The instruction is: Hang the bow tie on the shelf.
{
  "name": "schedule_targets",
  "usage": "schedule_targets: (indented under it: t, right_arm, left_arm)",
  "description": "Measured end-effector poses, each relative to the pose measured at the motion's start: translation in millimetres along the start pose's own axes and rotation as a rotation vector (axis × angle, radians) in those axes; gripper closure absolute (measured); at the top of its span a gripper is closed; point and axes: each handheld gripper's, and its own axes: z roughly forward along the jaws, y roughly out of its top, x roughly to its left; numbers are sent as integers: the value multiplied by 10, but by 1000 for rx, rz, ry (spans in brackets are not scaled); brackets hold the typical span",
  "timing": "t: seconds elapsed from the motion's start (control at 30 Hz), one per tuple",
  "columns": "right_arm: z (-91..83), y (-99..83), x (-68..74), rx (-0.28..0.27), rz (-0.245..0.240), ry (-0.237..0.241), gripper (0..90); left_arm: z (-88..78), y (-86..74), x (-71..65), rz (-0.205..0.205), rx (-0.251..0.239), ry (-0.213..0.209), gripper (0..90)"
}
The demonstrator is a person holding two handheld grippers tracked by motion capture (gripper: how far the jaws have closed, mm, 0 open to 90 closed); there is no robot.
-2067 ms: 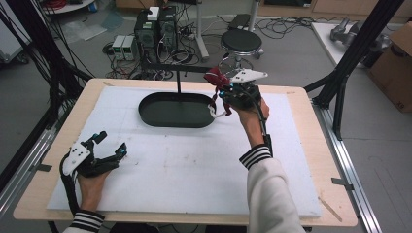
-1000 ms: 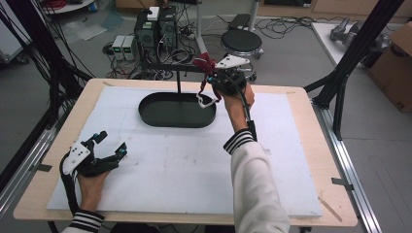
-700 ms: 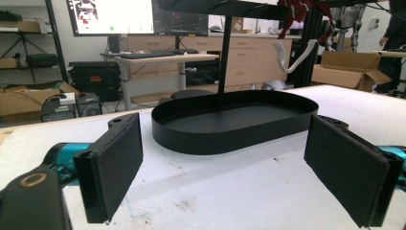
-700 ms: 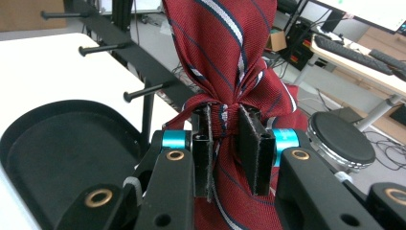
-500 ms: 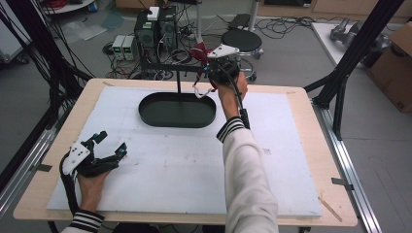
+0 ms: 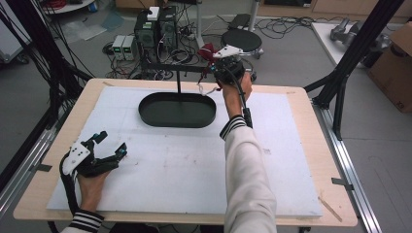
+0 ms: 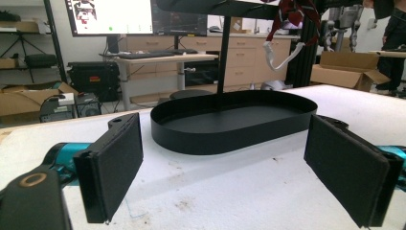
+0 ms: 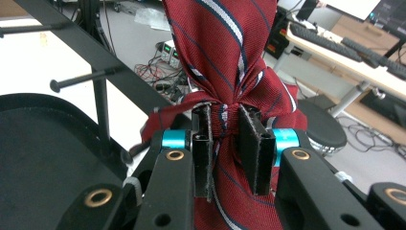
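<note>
Black grippers, teal joints; cream sleeve [image 6: 245, 179], striped cuffs.

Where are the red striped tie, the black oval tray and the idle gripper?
red striped tie [image 8: 225, 57], right gripper view, bunched cloth above the jaws.
black oval tray [image 6: 177, 120], high view, near rim.
left gripper [image 6: 108, 147], high view, between fingertips.

The tie [image 8: 225, 62] was dark red with diagonal white and navy stripes. The right tongs [image 8: 229, 148] had black pads, black arms with brass-coloured rivets, and teal collars. The left tongs [image 7: 239, 167] showed black pads and teal fittings, with a white plate on top in the high view. The oval tray [image 6: 145, 110] and its upright stand [image 7: 222, 57] were black. The desk [image 6: 301, 104] was pale wood, covered by a white mat [image 6: 170, 165] bearing brownish smudges. Both sleeves [image 6: 245, 165] were cream with black-and-white striped cuffs.
</note>
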Motion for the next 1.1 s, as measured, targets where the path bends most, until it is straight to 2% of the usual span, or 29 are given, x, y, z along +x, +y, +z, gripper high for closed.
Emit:
schedule_targets:
  t: [0.4,0.63,1.1]
  right_arm:
    - [15,-227,-65,55,38,15,758]
    - [31,-336,-56,83,42,51,753]
    - [-9,-387,-27,118,45,124,720]
  left_arm:
    - [-1,0,-1,3,2,1,135]
    - [-1,1,-3,3,3,2,135]
    - [-2,0,-3,6,1,3,135]
